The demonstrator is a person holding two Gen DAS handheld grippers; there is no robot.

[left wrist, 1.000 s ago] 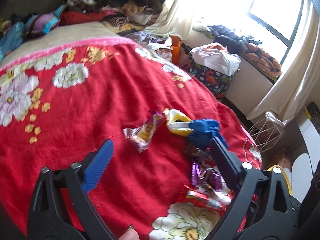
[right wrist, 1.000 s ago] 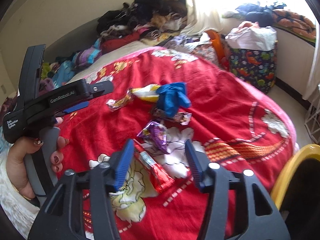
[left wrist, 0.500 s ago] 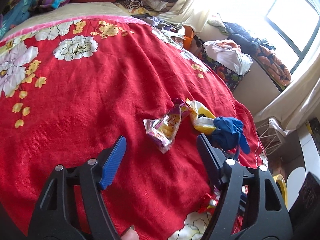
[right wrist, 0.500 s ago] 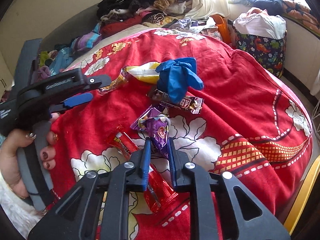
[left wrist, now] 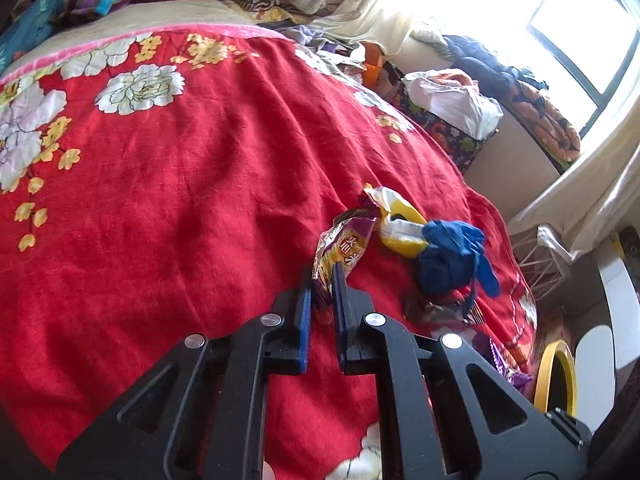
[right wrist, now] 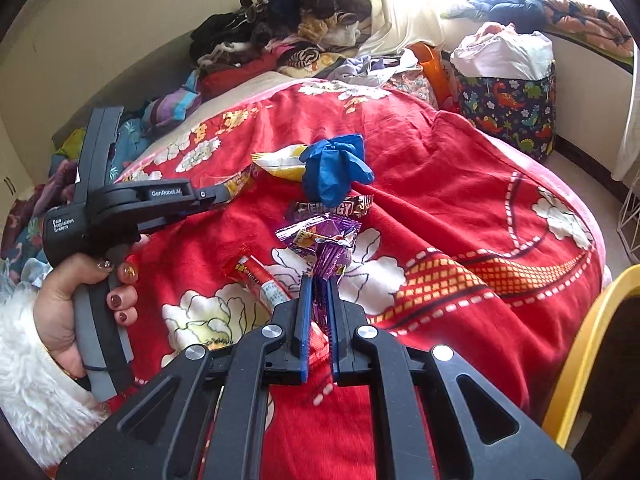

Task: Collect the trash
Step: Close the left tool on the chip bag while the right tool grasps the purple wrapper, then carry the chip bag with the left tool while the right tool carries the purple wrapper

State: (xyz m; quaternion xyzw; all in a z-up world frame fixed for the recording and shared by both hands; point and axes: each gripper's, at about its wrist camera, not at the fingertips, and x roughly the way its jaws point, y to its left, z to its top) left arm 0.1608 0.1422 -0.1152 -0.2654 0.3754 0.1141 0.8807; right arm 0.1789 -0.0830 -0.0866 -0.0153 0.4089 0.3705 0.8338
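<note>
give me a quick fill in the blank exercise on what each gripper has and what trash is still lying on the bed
1. The left gripper is shut on a purple and ____ snack wrapper.
2. The right gripper is shut on a crinkled ____ wrapper.
3. The blue glove lies partly on a brown bar wrapper printed with the word ____.
4. Left of the right gripper lies a long ____ stick packet.

Missing words: yellow; purple; ENERGY; red

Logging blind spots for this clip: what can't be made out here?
- Yellow bin: right wrist view, cut off by the frame edge; contents unseen.
- Purple wrapper: lower end hidden between the right gripper pads.
- Outside the window: left wrist view, blown out by glare.
</note>
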